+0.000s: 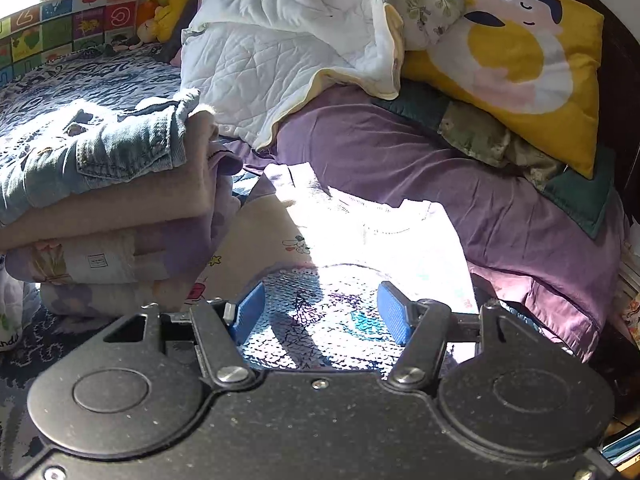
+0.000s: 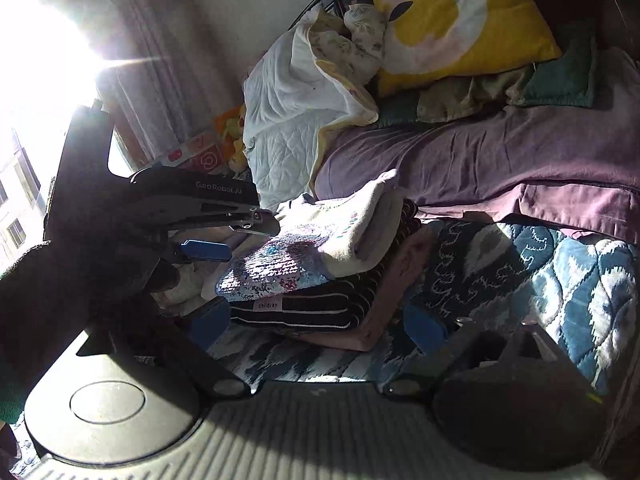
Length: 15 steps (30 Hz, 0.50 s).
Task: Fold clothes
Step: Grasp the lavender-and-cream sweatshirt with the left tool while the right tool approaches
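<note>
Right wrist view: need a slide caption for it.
Open right hand-held gripper faces a folded stack topped by a sequinned top; left hand-held gripper hovers beside it.

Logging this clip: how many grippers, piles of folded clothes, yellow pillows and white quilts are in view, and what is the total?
Grippers: 2 (left gripper, right gripper)
Piles of folded clothes: 2 (denim-topped pile, sequin-topped pile)
Yellow pillow: 1
White quilt: 1
Total: 6
</note>
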Each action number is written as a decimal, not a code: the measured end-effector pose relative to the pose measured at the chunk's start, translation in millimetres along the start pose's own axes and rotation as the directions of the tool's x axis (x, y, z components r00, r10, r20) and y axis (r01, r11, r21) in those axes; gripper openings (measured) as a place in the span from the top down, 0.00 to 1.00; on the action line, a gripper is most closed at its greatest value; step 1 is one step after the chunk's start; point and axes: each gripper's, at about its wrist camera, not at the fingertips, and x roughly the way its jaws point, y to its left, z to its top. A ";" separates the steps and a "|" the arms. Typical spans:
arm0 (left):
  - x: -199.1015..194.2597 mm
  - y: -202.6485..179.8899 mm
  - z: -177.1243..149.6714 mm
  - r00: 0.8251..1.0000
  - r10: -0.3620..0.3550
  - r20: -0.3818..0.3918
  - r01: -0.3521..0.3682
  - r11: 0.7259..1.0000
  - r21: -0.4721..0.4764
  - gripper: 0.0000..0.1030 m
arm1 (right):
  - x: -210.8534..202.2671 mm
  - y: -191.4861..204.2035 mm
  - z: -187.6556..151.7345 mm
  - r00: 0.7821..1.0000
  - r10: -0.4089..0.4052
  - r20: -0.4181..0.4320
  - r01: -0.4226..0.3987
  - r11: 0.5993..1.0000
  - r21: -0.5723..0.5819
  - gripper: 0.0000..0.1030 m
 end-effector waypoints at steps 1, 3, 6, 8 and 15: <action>6.9 0.0 3.1 1.000 -0.001 -0.010 0.001 1.000 0.003 0.42 | 1.8 -0.3 -0.1 1.000 0.004 -0.002 -0.004 1.000 0.008 0.09; 18.2 0.5 8.3 0.999 -0.010 -0.039 0.011 1.000 0.010 0.42 | 1.4 -0.3 -3.2 1.000 0.007 -0.004 -0.007 1.000 0.013 0.09; 37.3 -1.5 12.3 0.993 -0.002 -0.118 0.006 0.999 0.034 0.42 | 5.1 -0.6 -3.8 1.000 0.008 -0.010 -0.008 1.000 0.028 0.09; 39.8 -7.2 9.4 0.993 0.020 -0.113 -0.013 0.998 0.067 0.50 | 6.9 -0.9 -3.7 1.000 0.010 -0.013 -0.010 0.999 0.035 0.09; 23.6 -14.2 5.2 0.997 0.008 -0.072 -0.002 0.997 0.082 0.98 | 7.6 -2.4 -4.1 1.000 0.002 -0.020 -0.001 0.999 0.048 0.09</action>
